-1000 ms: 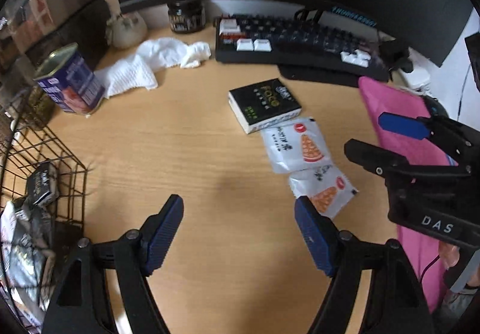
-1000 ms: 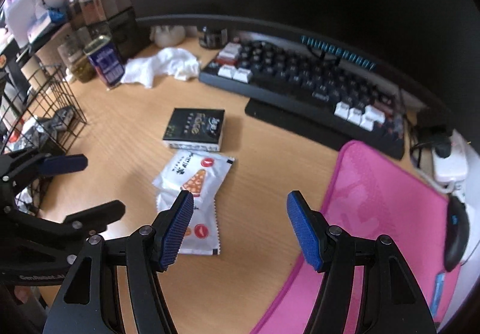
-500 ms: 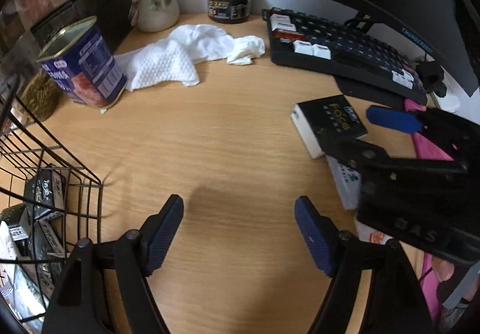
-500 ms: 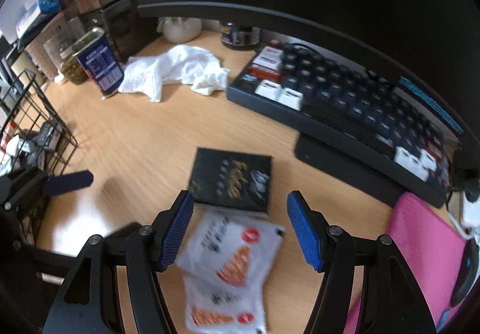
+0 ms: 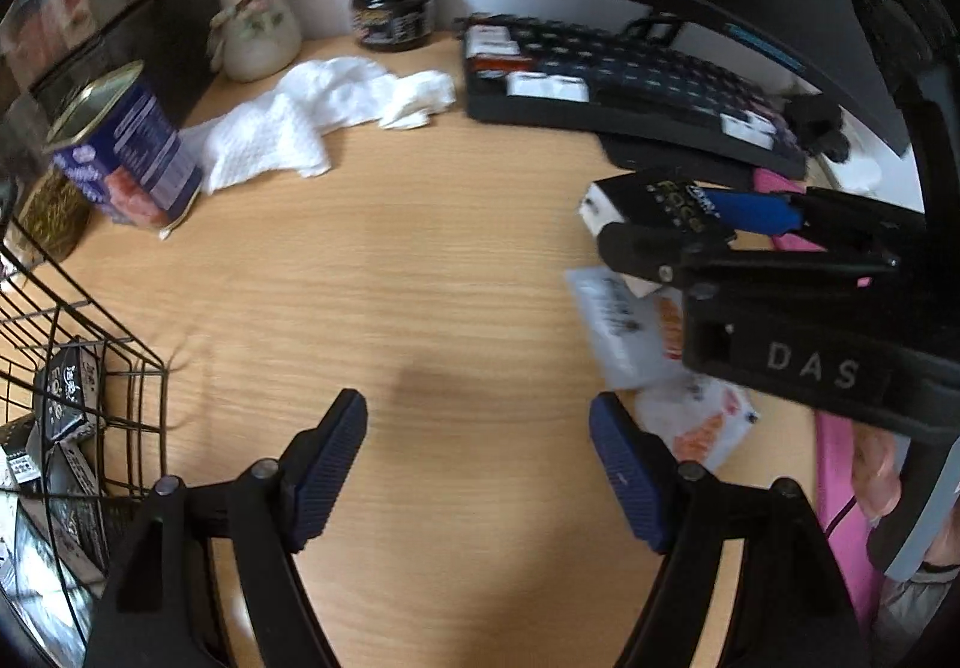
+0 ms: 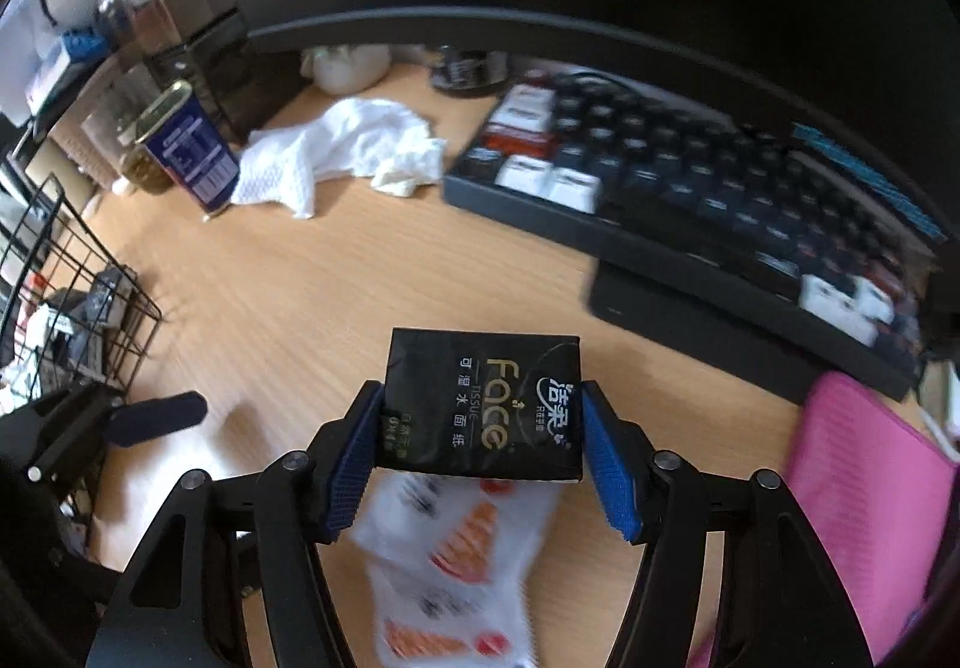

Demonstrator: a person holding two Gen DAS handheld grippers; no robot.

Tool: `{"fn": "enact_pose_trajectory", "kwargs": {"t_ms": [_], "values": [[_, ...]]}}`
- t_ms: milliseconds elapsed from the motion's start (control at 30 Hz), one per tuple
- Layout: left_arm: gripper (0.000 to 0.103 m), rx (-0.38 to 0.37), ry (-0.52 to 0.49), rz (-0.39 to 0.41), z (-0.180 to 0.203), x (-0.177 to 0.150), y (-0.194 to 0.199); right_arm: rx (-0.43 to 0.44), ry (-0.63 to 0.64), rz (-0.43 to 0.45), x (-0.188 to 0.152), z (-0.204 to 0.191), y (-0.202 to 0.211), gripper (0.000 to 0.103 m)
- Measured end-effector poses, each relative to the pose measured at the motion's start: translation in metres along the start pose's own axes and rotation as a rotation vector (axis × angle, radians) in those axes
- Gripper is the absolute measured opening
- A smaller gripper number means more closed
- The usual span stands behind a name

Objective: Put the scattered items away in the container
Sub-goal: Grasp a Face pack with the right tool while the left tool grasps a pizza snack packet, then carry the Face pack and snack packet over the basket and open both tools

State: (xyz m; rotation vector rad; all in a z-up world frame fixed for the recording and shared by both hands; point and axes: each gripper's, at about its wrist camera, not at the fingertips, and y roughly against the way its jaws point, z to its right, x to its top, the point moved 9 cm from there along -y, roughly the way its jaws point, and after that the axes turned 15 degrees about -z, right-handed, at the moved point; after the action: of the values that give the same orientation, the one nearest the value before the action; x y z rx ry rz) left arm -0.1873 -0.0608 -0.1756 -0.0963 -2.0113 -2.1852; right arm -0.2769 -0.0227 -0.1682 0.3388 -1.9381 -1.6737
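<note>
Your right gripper point(image 6: 483, 449) had its two blue pads pressed against the left and right edges of the black tissue pack point(image 6: 483, 404), pinching it between them. The pack was a flat, glossy black rectangle with gold "Face" lettering, a small blue-and-white logo and lines of white Chinese print running sideways across its top. From the left wrist view the same pack point(image 5: 651, 197) showed a white end face — and it sat clamped in your right gripper point(image 5: 708, 224) above the desk surface, though whether it had cleared the wood I cannot tell.

Your left gripper point(image 5: 477, 467) hung over bare desk with its blue pads spread wide and nothing between them.

Just below the held pack lay two white snack sachets point(image 6: 462, 560) with orange triangle prints, overlapping one another and blurred in the right wrist view. The black wire basket point(image 5: 84, 398) stood at the left edge of the wooden desk point(image 5: 420, 260), already holding several dark packs of the same kind — well apart from the one you were gripping.

Farther out, a crumpled white cloth point(image 6: 342, 152) lay near the back of the desk, with a blue tin point(image 5: 129, 152) tilted beside its left end. A dark keyboard point(image 6: 690, 188) ran along the right rear, a pink mat point(image 6: 864, 500) lay at the right edge, and a small dark jar point(image 5: 393, 11) and a pale ceramic vase point(image 5: 255, 29) stood against the back wall.
</note>
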Motion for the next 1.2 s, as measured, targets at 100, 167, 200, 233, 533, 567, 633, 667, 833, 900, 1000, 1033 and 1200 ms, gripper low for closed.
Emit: {"fn": "enact_pose_trajectory", "kwargs": {"t_ms": [100,167,200,233,533,567,633,667,833,900,1000,1033,1200], "values": [[0.079,-0.004,-0.031,0.000,0.023,-0.005,0.003,-0.013,-0.020,0.008,-0.016,0.019,0.011,0.062],[0.079,0.001,-0.061,-0.005,0.043,-0.009,0.001,-0.030,-0.033,0.012,-0.030,0.034,0.017,0.062],[0.079,0.004,-0.074,-0.009,0.049,-0.010,0.000,-0.036,-0.040,0.013,-0.036,0.042,0.019,0.062],[0.079,0.009,-0.089,-0.016,0.059,-0.010,-0.004,-0.040,-0.051,0.013,-0.043,0.052,0.022,0.062],[0.079,0.037,-0.101,-0.052,0.098,0.007,-0.029,-0.035,-0.115,0.034,-0.086,0.103,0.038,0.063],[0.079,0.046,-0.095,-0.045,0.097,0.009,-0.029,-0.032,-0.116,0.034,-0.087,0.104,0.038,0.063],[0.074,0.058,-0.092,-0.037,0.093,0.011,-0.029,-0.026,-0.115,0.032,-0.090,0.106,0.036,0.063],[0.060,0.062,-0.095,-0.028,0.092,0.012,-0.027,-0.024,-0.115,0.032,-0.090,0.106,0.035,0.063],[0.029,-0.011,-0.085,-0.029,0.083,0.013,-0.019,-0.012,-0.118,0.028,-0.087,0.104,0.029,0.063],[0.020,-0.019,-0.089,-0.024,0.081,0.011,-0.014,-0.011,-0.114,0.029,-0.086,0.102,0.028,0.063],[0.011,-0.026,-0.095,-0.005,0.080,0.010,-0.006,-0.010,-0.107,0.032,-0.084,0.096,0.028,0.063],[0.011,-0.028,-0.093,0.003,0.081,0.010,-0.002,-0.010,-0.106,0.034,-0.084,0.094,0.029,0.063],[0.005,-0.039,-0.098,0.054,0.078,0.007,0.023,-0.013,-0.102,0.048,-0.083,0.084,0.039,0.063]]}}
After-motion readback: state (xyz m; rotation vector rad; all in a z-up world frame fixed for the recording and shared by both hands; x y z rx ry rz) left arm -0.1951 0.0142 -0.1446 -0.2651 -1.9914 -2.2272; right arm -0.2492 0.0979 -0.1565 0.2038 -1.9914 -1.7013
